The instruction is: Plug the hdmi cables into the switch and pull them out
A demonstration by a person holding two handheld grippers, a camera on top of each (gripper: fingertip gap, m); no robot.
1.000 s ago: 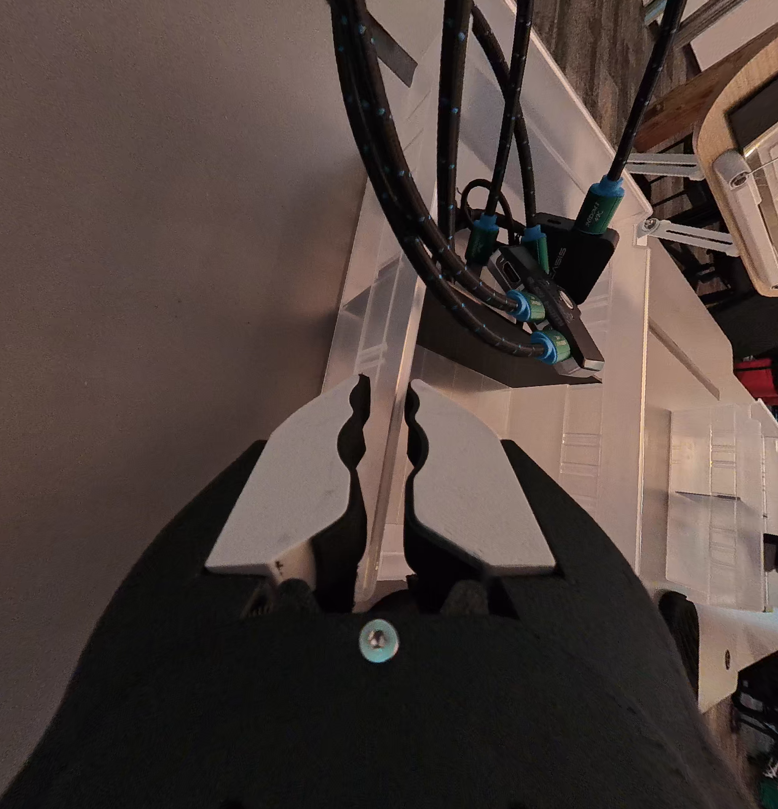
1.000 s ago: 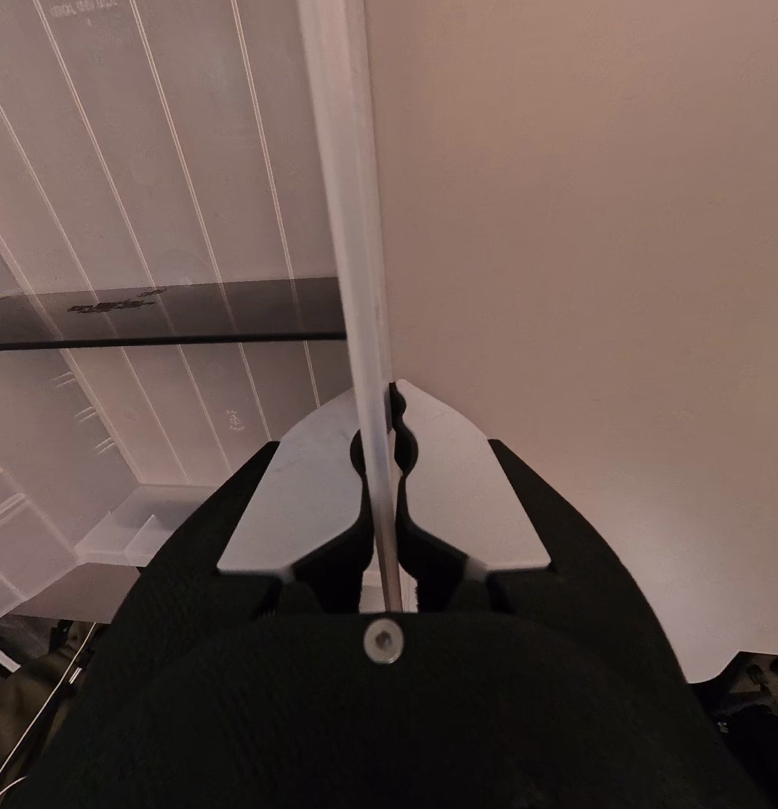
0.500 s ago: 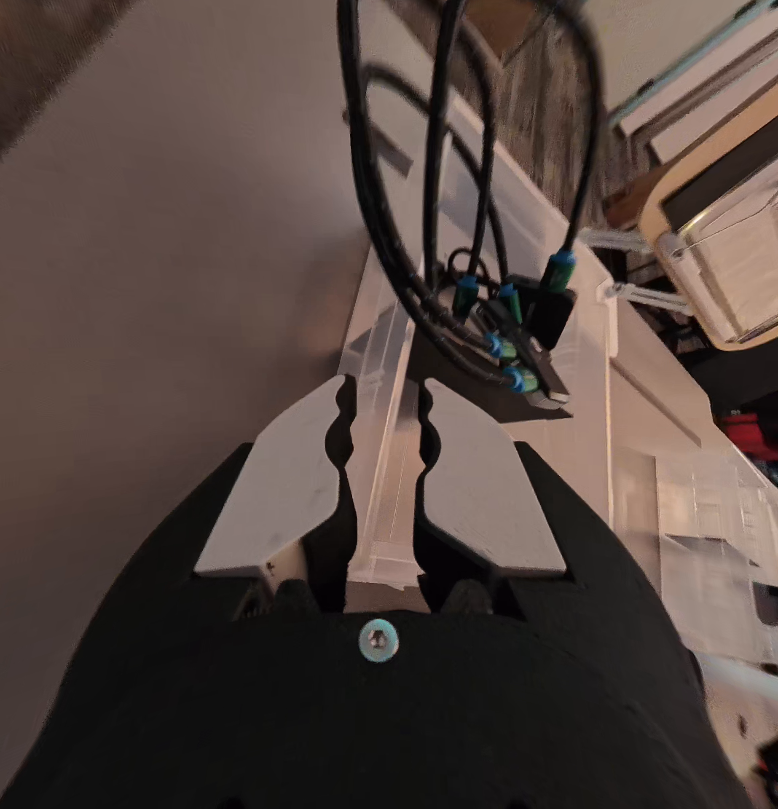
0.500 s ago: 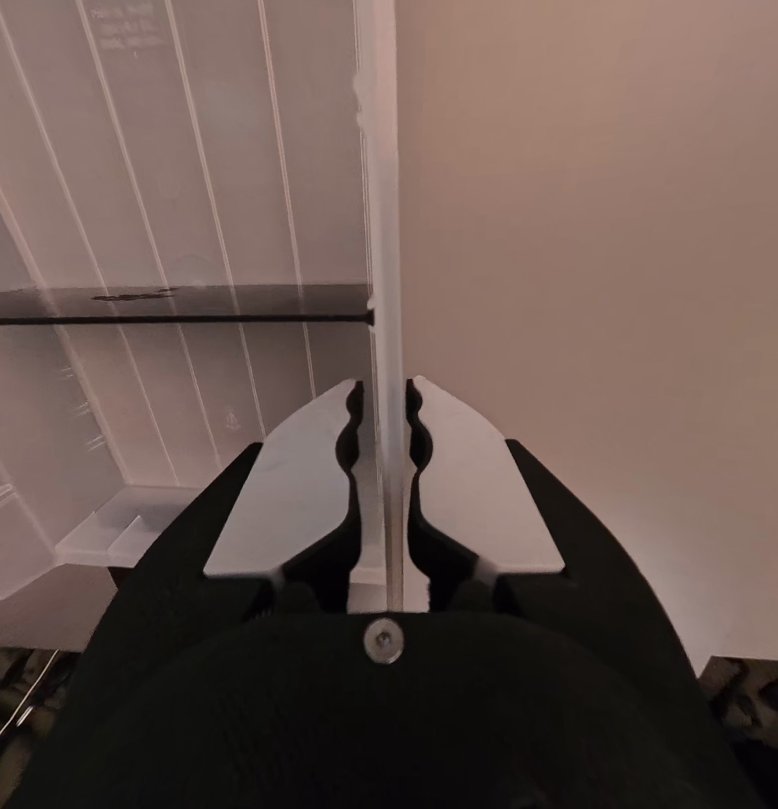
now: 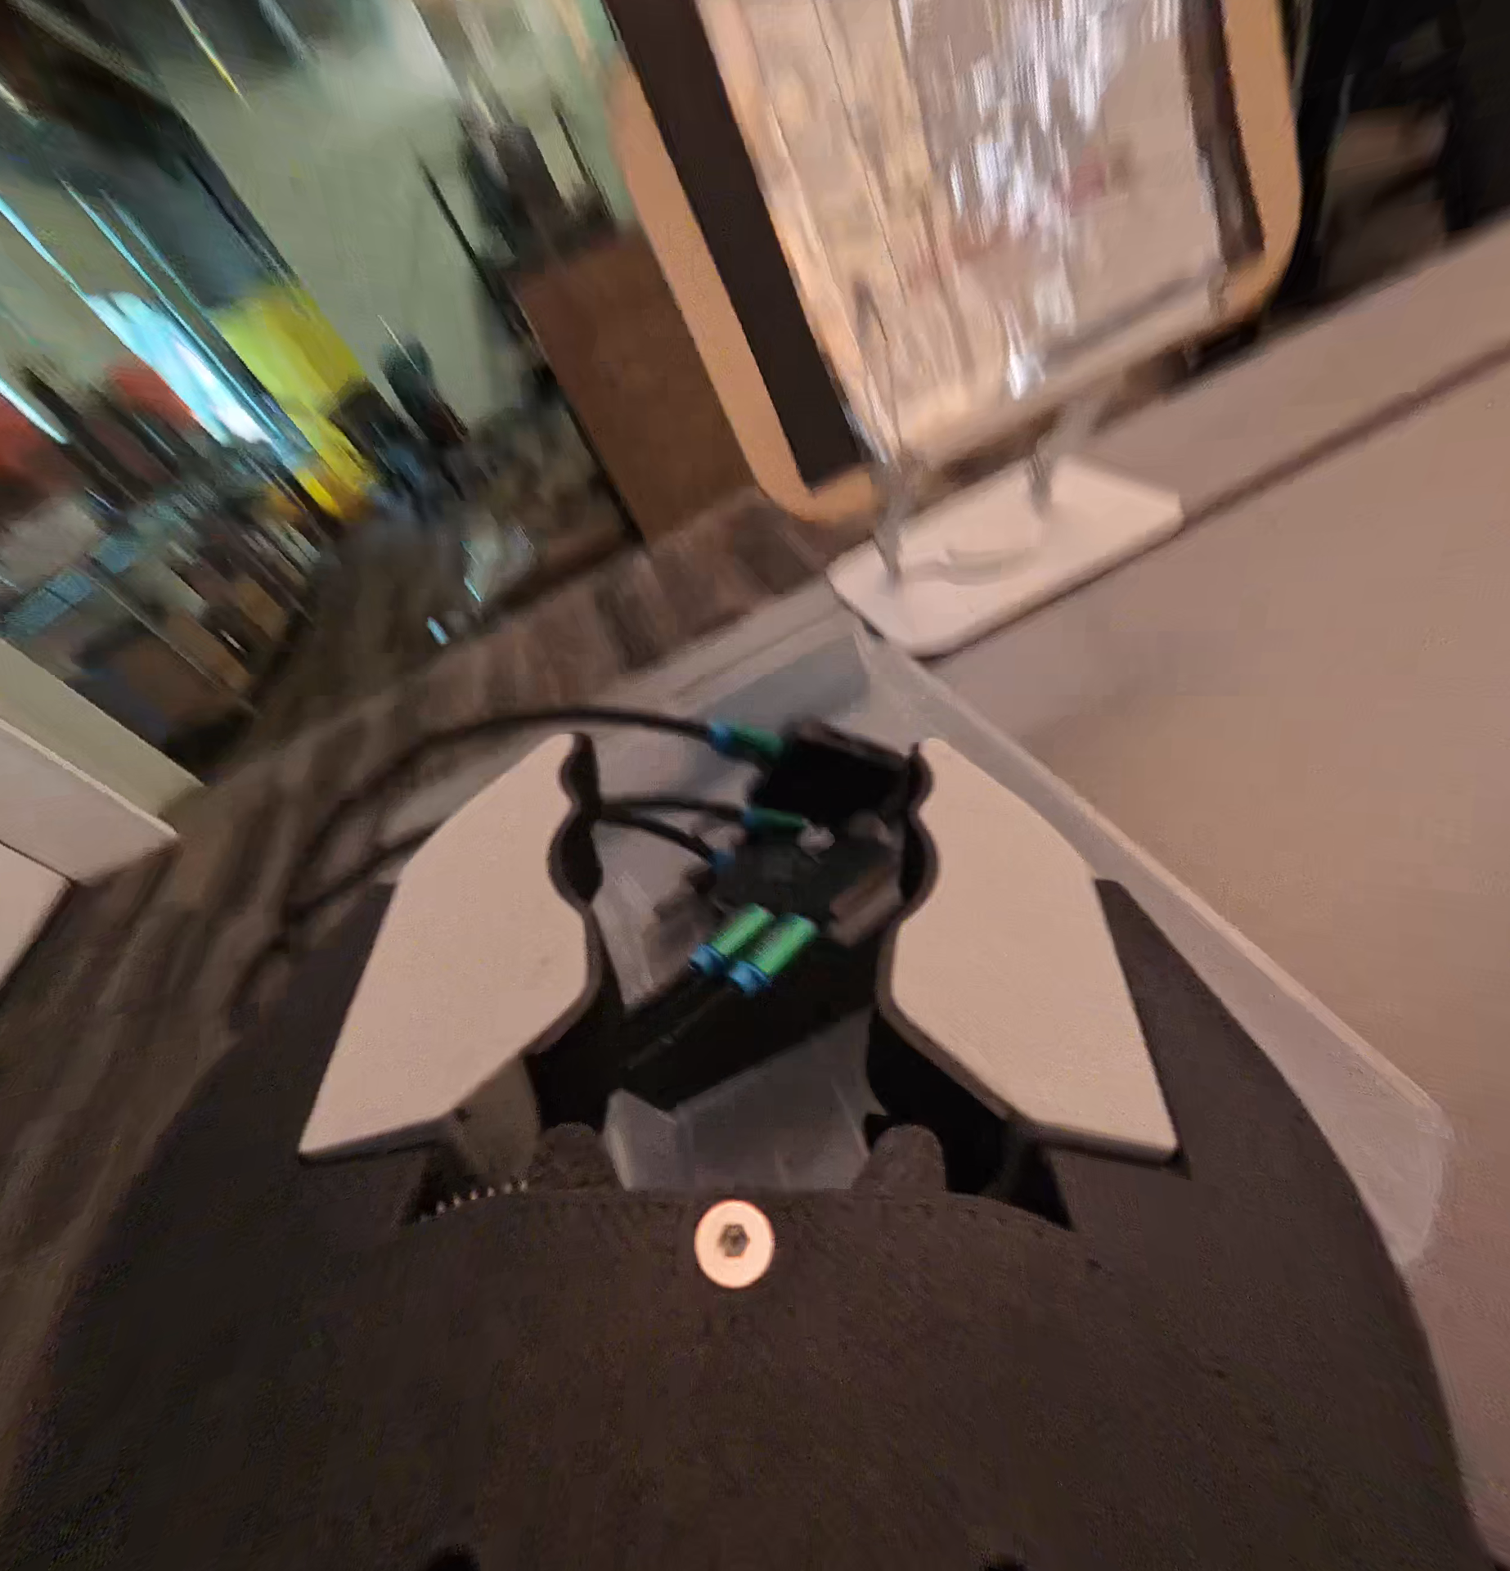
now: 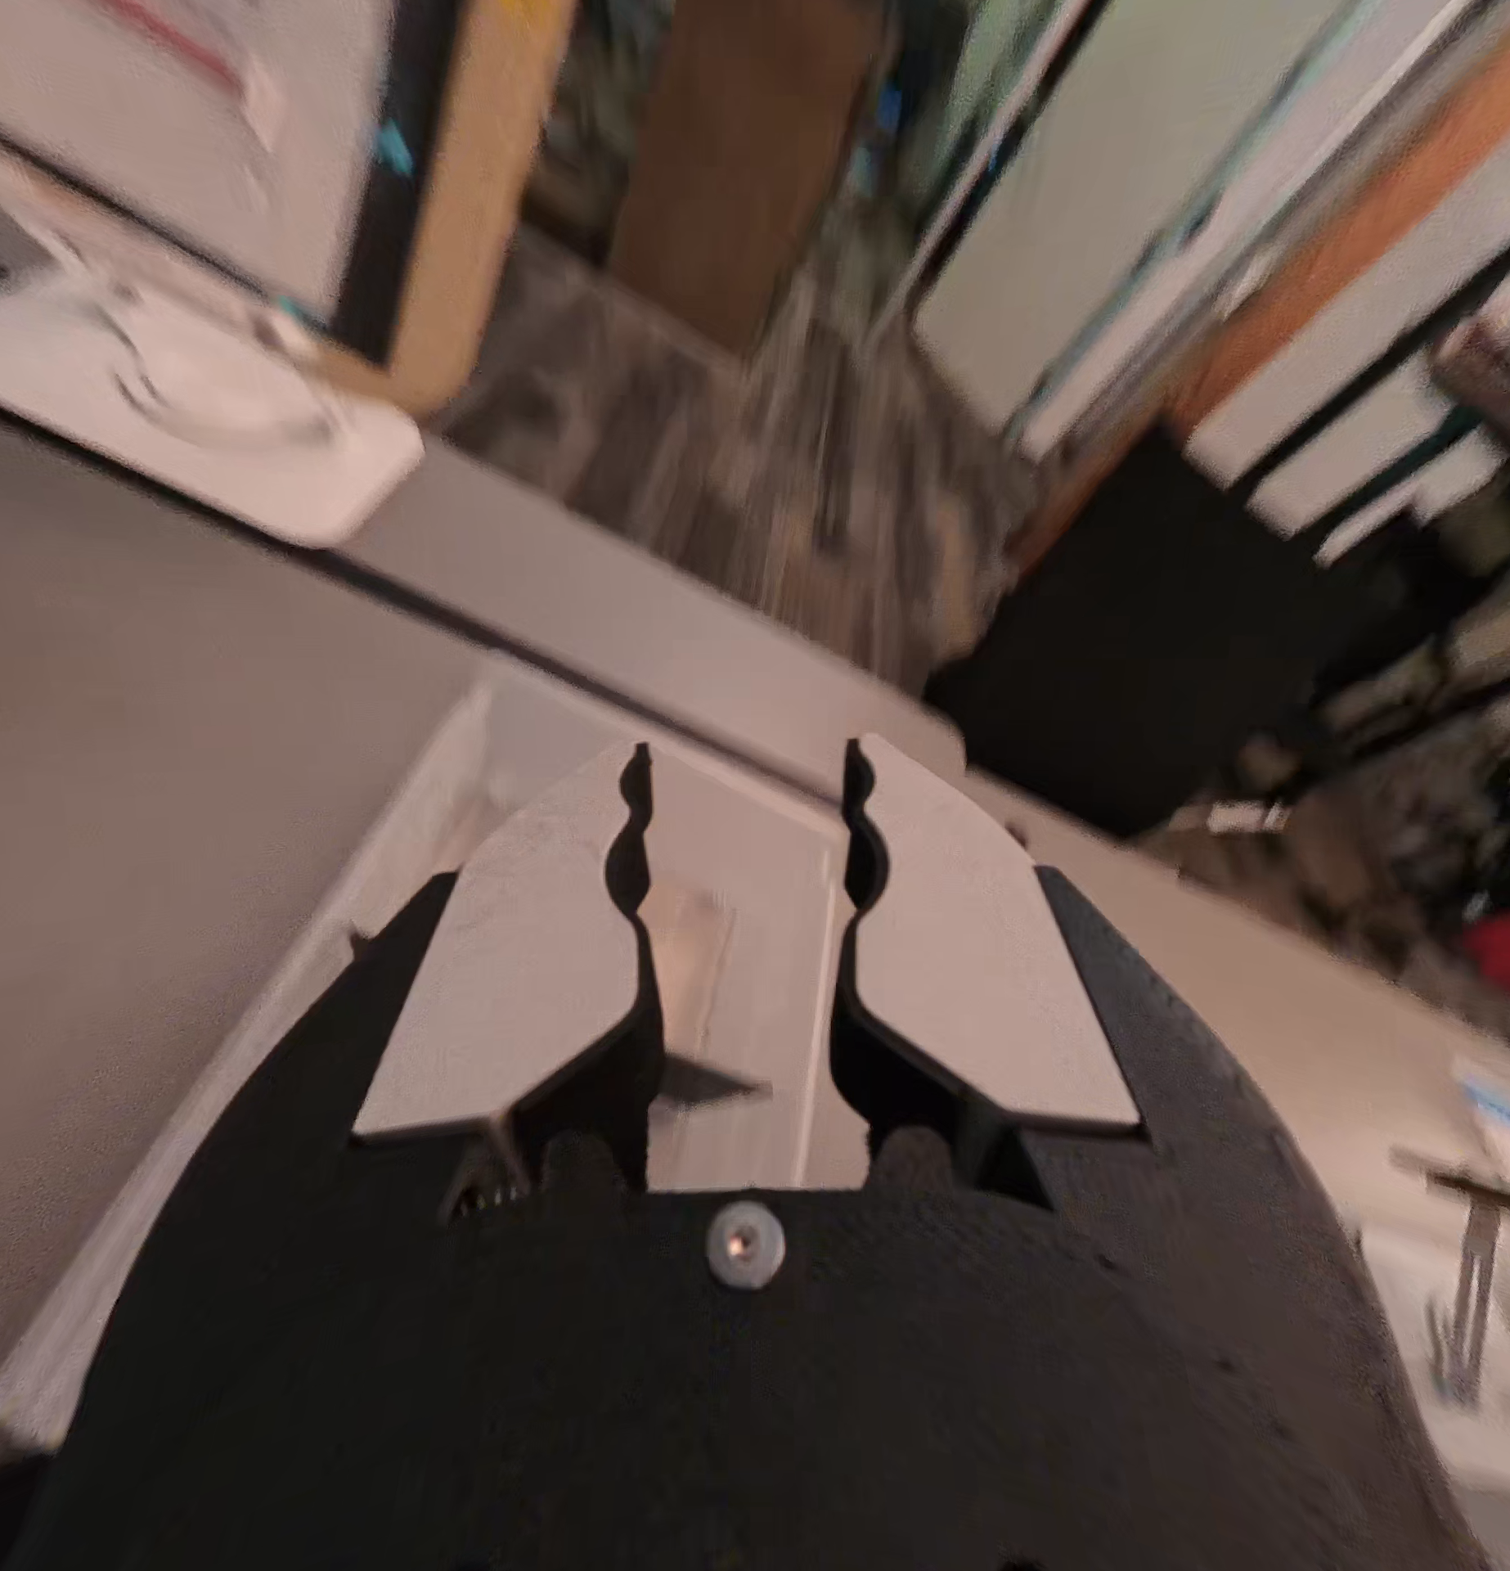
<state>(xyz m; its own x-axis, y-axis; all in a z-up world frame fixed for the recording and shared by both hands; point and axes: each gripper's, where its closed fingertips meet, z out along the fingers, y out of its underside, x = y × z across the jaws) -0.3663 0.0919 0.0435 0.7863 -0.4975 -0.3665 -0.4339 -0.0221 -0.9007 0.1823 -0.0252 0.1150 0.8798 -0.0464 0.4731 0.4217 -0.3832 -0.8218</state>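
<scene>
In the left wrist view my left gripper (image 5: 747,752) is open wide and holds nothing. Past its fingertips a black HDMI switch (image 5: 828,778) lies in a clear plastic bin (image 5: 947,706). Black cables (image 5: 497,735) with green and blue plugs (image 5: 756,939) run into the switch from the left. The picture is blurred, so I cannot tell which ports are filled. In the right wrist view my right gripper (image 6: 747,752) is open and empty above the clear bin (image 6: 225,1063). Neither gripper touches the bin, the switch or a cable.
The bin stands on a pale table (image 5: 1244,723), which also shows in the right wrist view (image 6: 140,723). A white stand base (image 5: 1006,561) sits at the table's far side (image 6: 182,408). A dark chair (image 6: 1159,663) and blurred furniture lie beyond.
Both grippers were closed around the clear bin's rim, the right one tight on it. Both have opened, let go of the rim and swung up and away.
</scene>
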